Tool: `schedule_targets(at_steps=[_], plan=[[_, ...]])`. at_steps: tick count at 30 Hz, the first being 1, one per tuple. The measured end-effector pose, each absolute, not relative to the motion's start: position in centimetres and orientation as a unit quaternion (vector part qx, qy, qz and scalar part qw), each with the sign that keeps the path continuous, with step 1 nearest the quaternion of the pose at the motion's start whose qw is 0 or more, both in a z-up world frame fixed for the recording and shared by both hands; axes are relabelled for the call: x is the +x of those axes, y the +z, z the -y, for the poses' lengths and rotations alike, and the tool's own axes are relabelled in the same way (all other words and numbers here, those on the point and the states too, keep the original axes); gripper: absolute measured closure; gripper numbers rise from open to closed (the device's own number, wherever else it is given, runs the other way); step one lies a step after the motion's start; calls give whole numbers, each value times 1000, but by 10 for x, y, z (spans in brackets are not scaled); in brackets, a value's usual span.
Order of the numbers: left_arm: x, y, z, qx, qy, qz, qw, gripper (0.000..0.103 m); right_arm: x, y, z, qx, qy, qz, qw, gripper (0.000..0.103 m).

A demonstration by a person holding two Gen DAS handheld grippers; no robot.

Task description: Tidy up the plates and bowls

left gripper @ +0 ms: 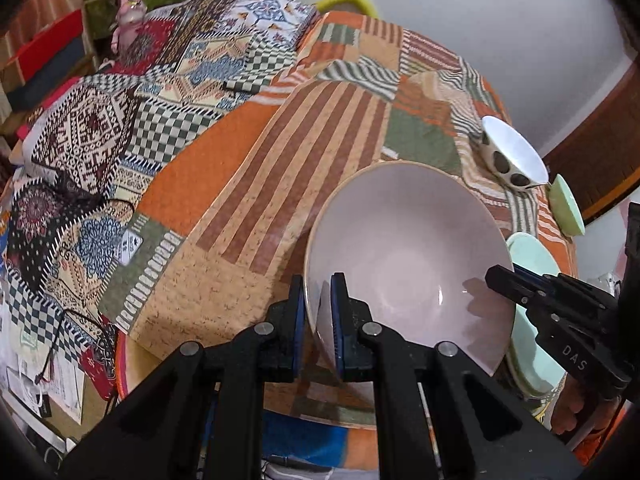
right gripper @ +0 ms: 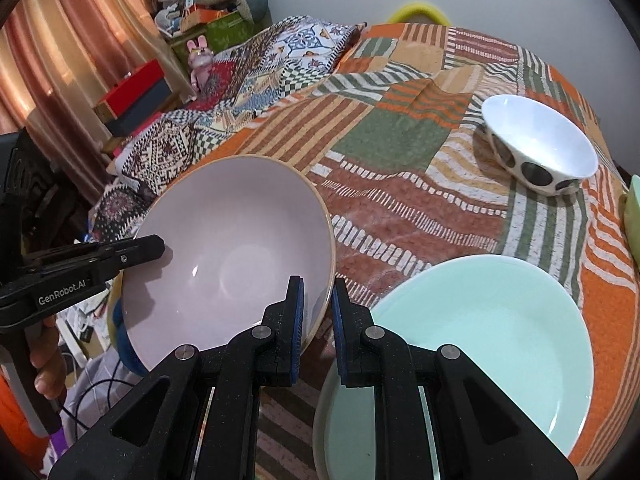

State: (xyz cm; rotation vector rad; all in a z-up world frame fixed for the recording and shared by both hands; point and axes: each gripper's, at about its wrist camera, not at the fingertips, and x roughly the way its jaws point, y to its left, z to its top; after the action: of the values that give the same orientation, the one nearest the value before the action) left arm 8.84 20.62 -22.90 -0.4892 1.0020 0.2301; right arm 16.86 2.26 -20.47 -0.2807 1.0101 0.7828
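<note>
A large pale pink bowl [left gripper: 408, 248] is held above the patchwork-covered table, one gripper on each side of its rim. My left gripper [left gripper: 318, 320] is shut on the bowl's near rim. In the right wrist view the pink bowl [right gripper: 228, 248] is tilted at left, and my right gripper [right gripper: 318, 316] clamps its right rim. A mint green plate [right gripper: 484, 344] lies on the table below right of the bowl. A white bowl with dark spots [right gripper: 540, 148] stands at the far right. The right gripper also shows in the left wrist view [left gripper: 500, 278].
The table has an orange, green and striped patchwork cloth [right gripper: 400, 128]. Another mint green dish [left gripper: 566, 208] sits at the right edge. A patterned blanket [left gripper: 120, 128] lies at left, with a pink toy [right gripper: 200, 60], boxes and a curtain behind.
</note>
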Motion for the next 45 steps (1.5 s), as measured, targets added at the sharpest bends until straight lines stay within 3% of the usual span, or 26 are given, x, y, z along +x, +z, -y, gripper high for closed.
schedule_targets(at_steps=[18, 24, 30, 43, 45], plan=[[88, -234, -209, -251, 118, -465, 841, 92, 173, -207, -28, -146, 362, -462, 796, 84], [81, -197, -204, -214, 128, -435, 865, 92, 171, -174, -7, -127, 364, -424, 819, 69], [88, -150, -183, -178, 111, -397, 893, 89, 176, -142, 28, -95, 352, -393, 844, 64], [149, -78, -109, -97, 36, -352, 930, 88, 206, -85, 97, -65, 297, -318, 898, 64], [166, -73, -98, -82, 34, -349, 933, 84, 215, -82, 104, -60, 287, -313, 903, 64]])
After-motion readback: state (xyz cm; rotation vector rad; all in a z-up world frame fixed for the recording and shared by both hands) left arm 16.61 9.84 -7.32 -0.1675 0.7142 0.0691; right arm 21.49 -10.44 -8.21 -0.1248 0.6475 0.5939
